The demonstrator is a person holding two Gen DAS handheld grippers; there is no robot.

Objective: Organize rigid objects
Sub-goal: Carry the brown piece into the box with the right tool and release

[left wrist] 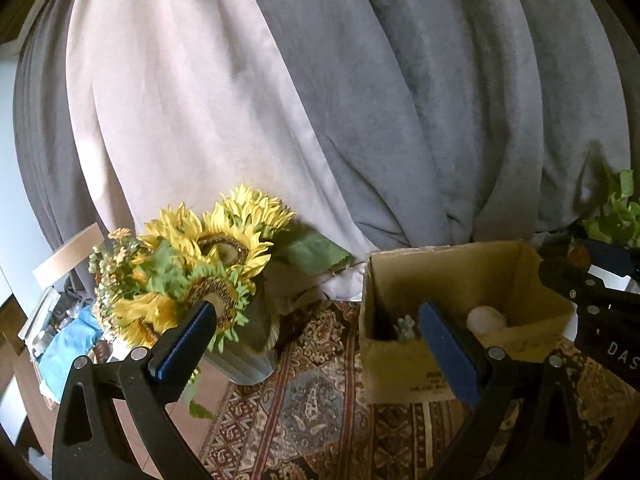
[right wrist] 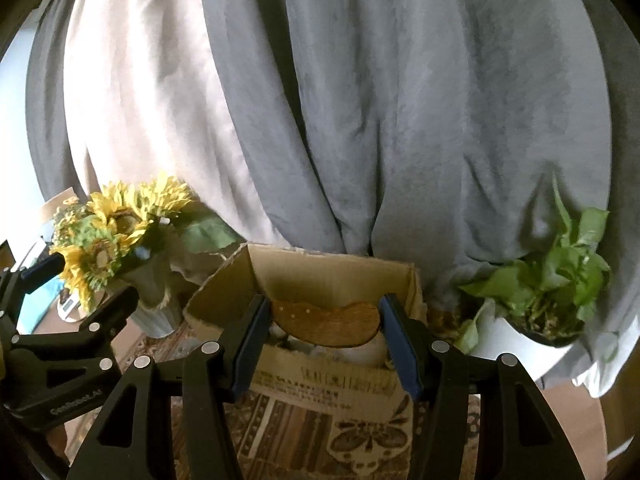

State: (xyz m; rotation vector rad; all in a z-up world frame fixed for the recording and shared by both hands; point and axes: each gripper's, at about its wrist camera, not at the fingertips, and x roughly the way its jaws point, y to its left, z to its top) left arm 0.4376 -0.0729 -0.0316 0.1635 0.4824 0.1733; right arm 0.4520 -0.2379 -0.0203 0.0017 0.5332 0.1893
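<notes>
My right gripper (right wrist: 326,308) is shut on a flat brown wooden piece (right wrist: 328,322) with a wavy edge, held by its two ends just above an open cardboard box (right wrist: 328,388). The piece hides most of the pale items in the box. In the left wrist view the same box (left wrist: 400,368) stands on the right, with a white round object (left wrist: 486,319) and a small grey-green figure (left wrist: 406,326) inside. My left gripper (left wrist: 320,312) is open with nothing between its blue pads, hovering left of the box and in front of the sunflowers.
A vase of artificial sunflowers (left wrist: 208,256) stands left of the box on a patterned rug (left wrist: 312,408). A leafy green plant in a white pot (right wrist: 516,344) sits to the box's right. Grey and beige curtains (right wrist: 360,120) hang close behind. Clutter with a blue cloth (left wrist: 68,344) lies far left.
</notes>
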